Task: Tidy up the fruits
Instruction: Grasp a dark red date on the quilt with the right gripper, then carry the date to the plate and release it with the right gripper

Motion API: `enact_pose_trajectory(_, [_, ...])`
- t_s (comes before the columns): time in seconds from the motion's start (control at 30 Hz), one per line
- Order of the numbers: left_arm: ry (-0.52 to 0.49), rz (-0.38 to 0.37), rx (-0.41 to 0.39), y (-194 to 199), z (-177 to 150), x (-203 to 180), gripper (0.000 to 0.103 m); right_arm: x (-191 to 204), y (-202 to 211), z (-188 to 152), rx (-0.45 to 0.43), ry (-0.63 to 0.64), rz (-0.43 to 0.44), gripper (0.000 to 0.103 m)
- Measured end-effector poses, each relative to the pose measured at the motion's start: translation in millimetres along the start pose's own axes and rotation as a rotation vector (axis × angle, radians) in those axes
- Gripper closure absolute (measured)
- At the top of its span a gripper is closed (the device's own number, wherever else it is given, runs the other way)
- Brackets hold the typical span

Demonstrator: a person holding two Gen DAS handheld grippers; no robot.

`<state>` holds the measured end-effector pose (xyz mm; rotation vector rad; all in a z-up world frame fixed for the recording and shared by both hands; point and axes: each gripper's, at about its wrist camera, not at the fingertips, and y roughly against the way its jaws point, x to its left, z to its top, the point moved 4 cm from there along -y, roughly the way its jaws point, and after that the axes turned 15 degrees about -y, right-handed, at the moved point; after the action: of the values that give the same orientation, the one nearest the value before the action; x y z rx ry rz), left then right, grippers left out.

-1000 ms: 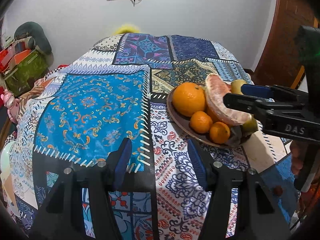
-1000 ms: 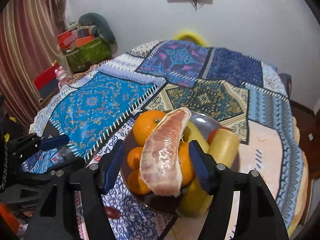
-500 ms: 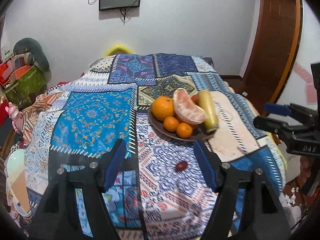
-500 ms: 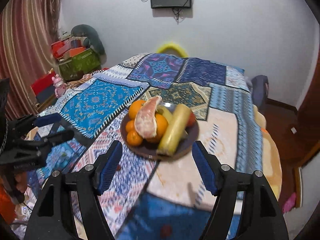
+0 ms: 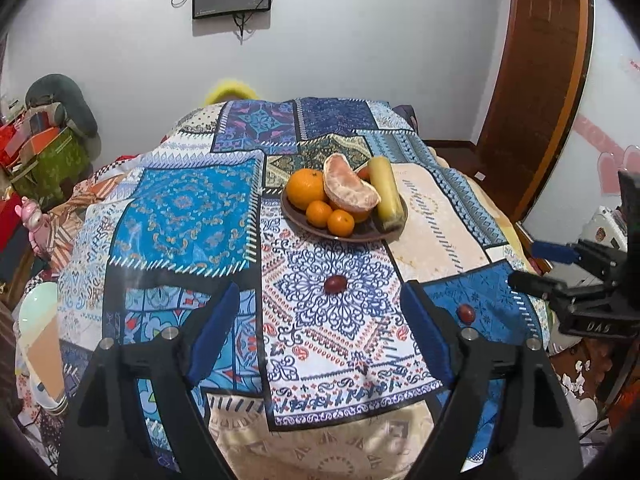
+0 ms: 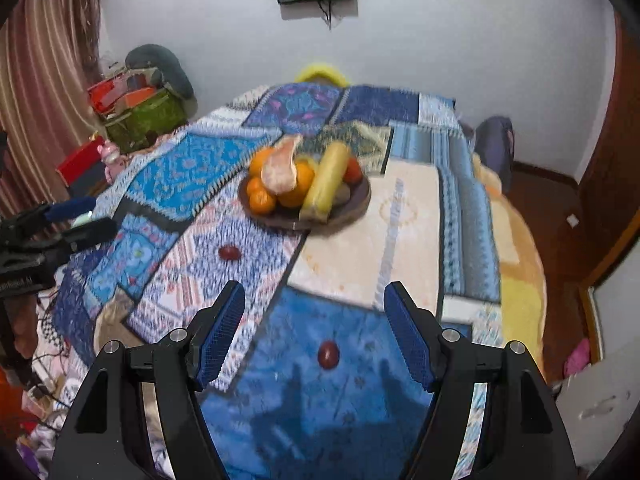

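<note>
A brown plate [image 5: 392, 229] [image 6: 356, 204] on the patterned tablecloth holds oranges [image 5: 307, 188] [image 6: 262, 200], a peeled pomelo segment [image 5: 348, 190] [image 6: 280, 170] and a yellow long fruit [image 5: 386, 192] [image 6: 326, 180]. Two small dark red fruits lie loose on the cloth: one in the middle [image 5: 335, 284] [image 6: 229, 253], one nearer the front edge [image 5: 466, 313] [image 6: 328, 354]. My left gripper [image 5: 320, 332] is open and empty, held back over the table's near edge. My right gripper [image 6: 314, 336] is open and empty, just above the nearer red fruit; it also shows in the left wrist view [image 5: 540, 264].
The round table [image 5: 180, 208] is covered with a blue patchwork cloth. A yellow chair back [image 5: 232, 92] stands behind it. Boxes and a bag [image 6: 140, 112] sit at the left wall. A wooden door [image 5: 532, 80] is at the right.
Both grippers have pulled back from the plate toward the table's near edge. The pomelo segment now lies on the plate, free of the right gripper. Two red fruits have come into view.
</note>
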<state>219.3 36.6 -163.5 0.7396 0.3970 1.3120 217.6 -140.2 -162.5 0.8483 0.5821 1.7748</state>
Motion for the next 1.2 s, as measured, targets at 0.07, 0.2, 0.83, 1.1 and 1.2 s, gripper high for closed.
enact_pose_trajectory(0.07, [0.004, 0.010, 0.008, -1, -4, 0, 0.020, -4, -3, -11, 0.021, -0.003, -0.013, 0.034])
enact_pose_trajectory(0.2, [0.003, 0.018, 0.026, -6, -12, 0, 0.020, -13, -15, -28, 0.076, -0.018, -0.010, 0.043])
enact_pose_trajectory(0.83, [-0.004, 0.027, 0.119, -59, -26, 4, 0.020, -34, -77, -57, 0.282, -0.086, 0.018, 0.076])
enact_pose_trajectory(1.1, [-0.025, 0.002, 0.136, -84, -22, -1, 0.020, -34, -75, -47, 0.238, -0.063, 0.012, 0.086])
enact_pose_trajectory(1.2, [-0.019, -0.010, 0.146, -97, -19, -1, 0.026, -34, -69, -35, 0.197, -0.054, 0.011, 0.086])
